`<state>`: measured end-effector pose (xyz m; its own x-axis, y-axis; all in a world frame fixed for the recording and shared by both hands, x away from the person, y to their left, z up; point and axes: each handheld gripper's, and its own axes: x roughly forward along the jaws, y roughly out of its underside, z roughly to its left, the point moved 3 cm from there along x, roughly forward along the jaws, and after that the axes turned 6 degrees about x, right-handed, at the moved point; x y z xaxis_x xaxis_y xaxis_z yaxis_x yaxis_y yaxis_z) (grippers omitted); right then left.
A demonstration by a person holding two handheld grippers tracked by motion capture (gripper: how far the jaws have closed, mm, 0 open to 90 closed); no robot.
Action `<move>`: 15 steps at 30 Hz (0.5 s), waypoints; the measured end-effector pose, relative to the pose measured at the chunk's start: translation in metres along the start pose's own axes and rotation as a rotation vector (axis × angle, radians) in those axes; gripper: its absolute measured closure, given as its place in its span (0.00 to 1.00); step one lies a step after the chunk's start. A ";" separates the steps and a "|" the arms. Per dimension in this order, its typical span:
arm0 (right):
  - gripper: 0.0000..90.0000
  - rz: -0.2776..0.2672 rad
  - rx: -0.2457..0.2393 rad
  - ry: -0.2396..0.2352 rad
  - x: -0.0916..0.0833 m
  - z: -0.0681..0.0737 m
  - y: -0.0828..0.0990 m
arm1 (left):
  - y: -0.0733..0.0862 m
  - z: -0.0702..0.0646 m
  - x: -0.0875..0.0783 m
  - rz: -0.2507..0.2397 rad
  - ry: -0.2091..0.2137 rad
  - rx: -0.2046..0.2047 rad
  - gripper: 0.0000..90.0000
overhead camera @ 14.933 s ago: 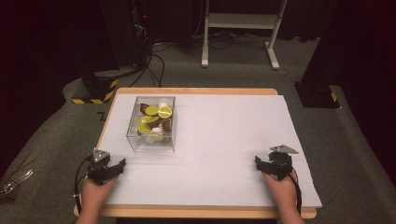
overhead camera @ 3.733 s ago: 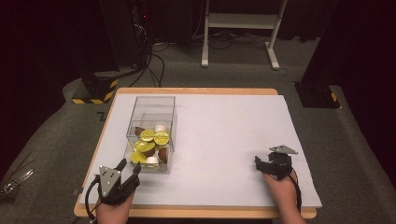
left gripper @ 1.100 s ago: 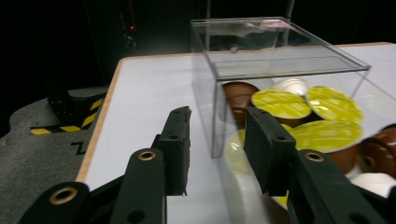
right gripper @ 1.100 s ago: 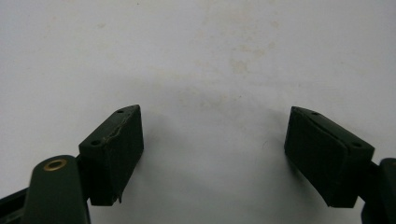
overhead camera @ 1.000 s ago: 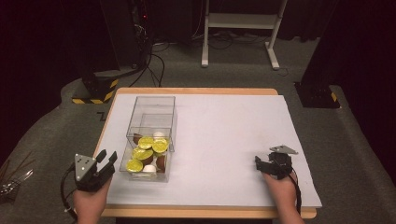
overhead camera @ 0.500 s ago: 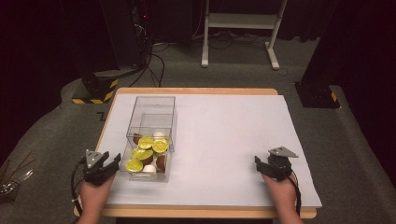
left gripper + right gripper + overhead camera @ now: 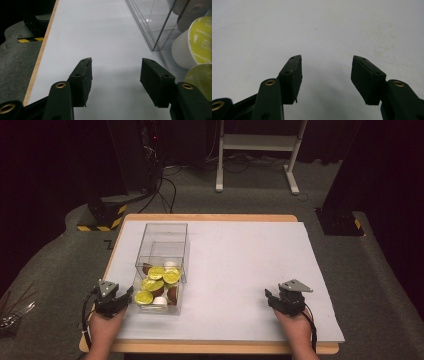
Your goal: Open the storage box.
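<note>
A clear plastic box [image 7: 163, 231] lies on the white sheet at the left, with yellow-lidded, brown and white coffee capsules [image 7: 156, 273] piled at its near end. My left gripper [image 7: 123, 296] rests low on the sheet just left of that end. Its jaws have just been opening and stand open with nothing between them. In the left gripper view [image 7: 115, 63] the box wall [image 7: 150, 30] and a capsule marked CAPPUCCINO [image 7: 200, 40] sit to the right of the jaws. My right gripper [image 7: 273, 298] sits near the front right. Its jaws have just been closing but still stand apart [image 7: 325, 60] over bare sheet.
The white sheet [image 7: 240, 255] covers most of the wooden table, whose edge [image 7: 210, 347] shows at the front. Carpeted floor surrounds it. A white stand [image 7: 255, 150], cables and a yellow-and-black striped base [image 7: 102, 215] are behind the table.
My left gripper has sunk and shifted slightly right, onto the sheet beside the box. The right gripper has stayed about where it was.
</note>
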<state>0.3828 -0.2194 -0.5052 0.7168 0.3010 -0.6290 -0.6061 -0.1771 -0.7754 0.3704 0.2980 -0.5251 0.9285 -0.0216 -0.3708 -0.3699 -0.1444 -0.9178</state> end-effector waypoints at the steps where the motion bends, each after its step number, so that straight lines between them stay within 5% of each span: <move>1: 0.47 -0.003 -0.006 -0.004 -0.001 0.001 0.000 | 0.000 0.000 0.001 0.001 -0.005 -0.010 0.46; 2: 0.47 -0.008 -0.010 -0.009 -0.001 0.003 -0.001 | 0.000 0.000 0.002 -0.004 -0.012 -0.037 0.46; 15: 0.47 -0.018 -0.056 -0.041 0.000 0.024 -0.011 | 0.000 0.000 0.001 0.009 0.008 -0.024 0.44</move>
<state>0.3812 -0.1950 -0.4949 0.7117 0.3425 -0.6133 -0.5726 -0.2230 -0.7889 0.3714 0.2978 -0.5258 0.9254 -0.0312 -0.3778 -0.3775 -0.1674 -0.9108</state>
